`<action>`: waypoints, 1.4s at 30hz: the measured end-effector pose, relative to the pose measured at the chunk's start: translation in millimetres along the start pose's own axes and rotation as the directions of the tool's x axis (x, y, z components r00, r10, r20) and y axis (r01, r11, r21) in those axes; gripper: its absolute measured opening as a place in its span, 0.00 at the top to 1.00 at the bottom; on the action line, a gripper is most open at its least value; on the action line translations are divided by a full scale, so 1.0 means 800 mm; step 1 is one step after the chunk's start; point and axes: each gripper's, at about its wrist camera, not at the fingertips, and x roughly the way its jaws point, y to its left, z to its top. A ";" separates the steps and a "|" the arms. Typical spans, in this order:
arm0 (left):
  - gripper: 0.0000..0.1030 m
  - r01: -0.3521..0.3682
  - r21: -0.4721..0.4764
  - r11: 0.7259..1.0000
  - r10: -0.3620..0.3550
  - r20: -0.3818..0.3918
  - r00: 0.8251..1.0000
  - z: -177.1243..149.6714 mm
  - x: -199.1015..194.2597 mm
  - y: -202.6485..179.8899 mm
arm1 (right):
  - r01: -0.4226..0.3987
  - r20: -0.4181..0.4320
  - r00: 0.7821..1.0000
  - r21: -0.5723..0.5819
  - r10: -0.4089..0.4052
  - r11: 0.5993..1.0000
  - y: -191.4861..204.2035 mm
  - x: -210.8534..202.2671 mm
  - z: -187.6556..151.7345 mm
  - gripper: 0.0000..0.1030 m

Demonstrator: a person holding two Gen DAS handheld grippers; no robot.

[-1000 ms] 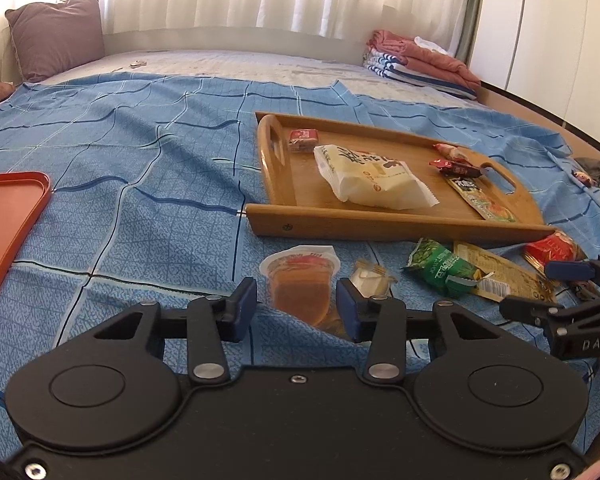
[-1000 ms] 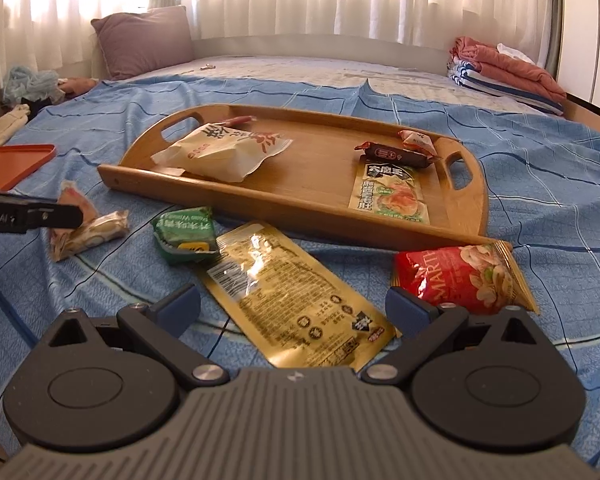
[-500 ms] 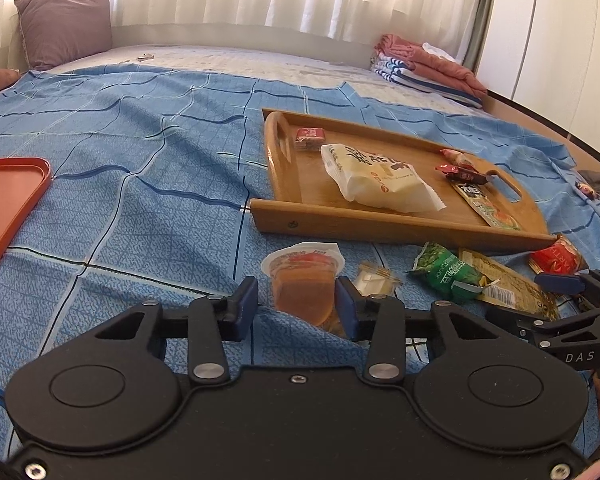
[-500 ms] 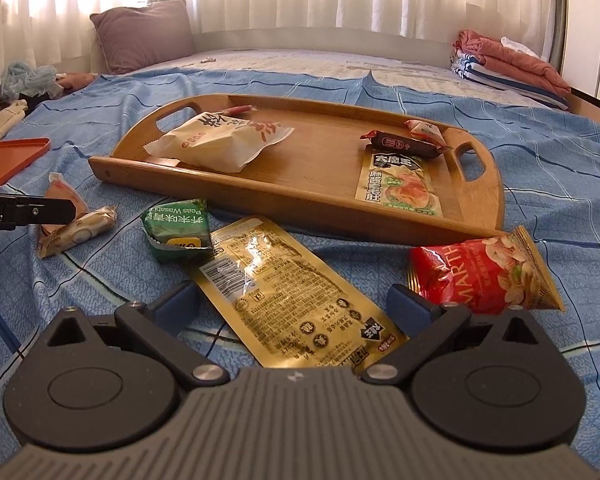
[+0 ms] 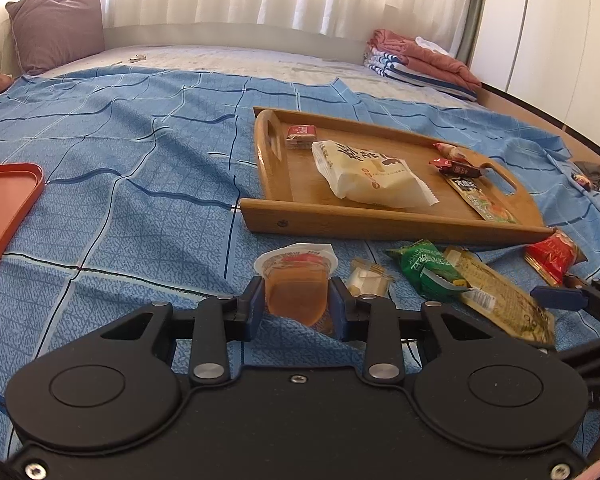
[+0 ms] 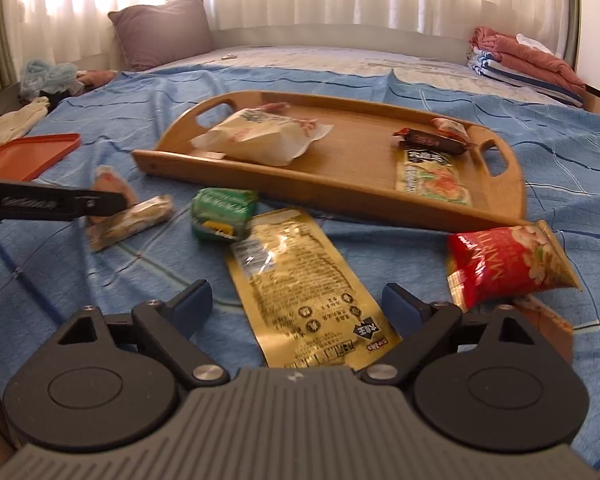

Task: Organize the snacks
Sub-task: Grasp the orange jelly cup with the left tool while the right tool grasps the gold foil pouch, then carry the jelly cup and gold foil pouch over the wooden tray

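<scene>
An orange jelly cup (image 5: 296, 276) lies on the blue bedspread between the fingers of my left gripper (image 5: 296, 300). Its jaws are closing and both pads touch the cup's sides. A small clear-wrapped snack (image 5: 366, 280) lies just right of it. My right gripper (image 6: 298, 300) straddles the near end of a gold packet (image 6: 296, 264). Its jaws are closing too, and the pads stand clear of the packet. Beside the packet lie a green packet (image 6: 220, 212) and a red bag (image 6: 500, 264). Behind them the wooden tray (image 6: 300, 188) holds a white bag (image 6: 260, 140) and several small snacks.
An orange tray (image 5: 4, 208) sits at the left edge of the bed. A purple pillow (image 6: 164, 32) and folded blankets (image 6: 528, 60) lie at the far end. My left gripper's arm (image 6: 52, 202) reaches in from the left in the right wrist view.
My left gripper's jaws have narrowed onto the jelly cup without moving off. My right gripper has shifted a little over the gold packet and its jaws have started to narrow.
</scene>
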 end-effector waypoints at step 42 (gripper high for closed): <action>0.69 -0.009 0.038 0.999 0.009 -0.007 1.000 0.023 -0.008 -0.022 | 0.087 0.030 0.995 0.081 -0.090 0.993 0.038 -0.003 0.031 0.37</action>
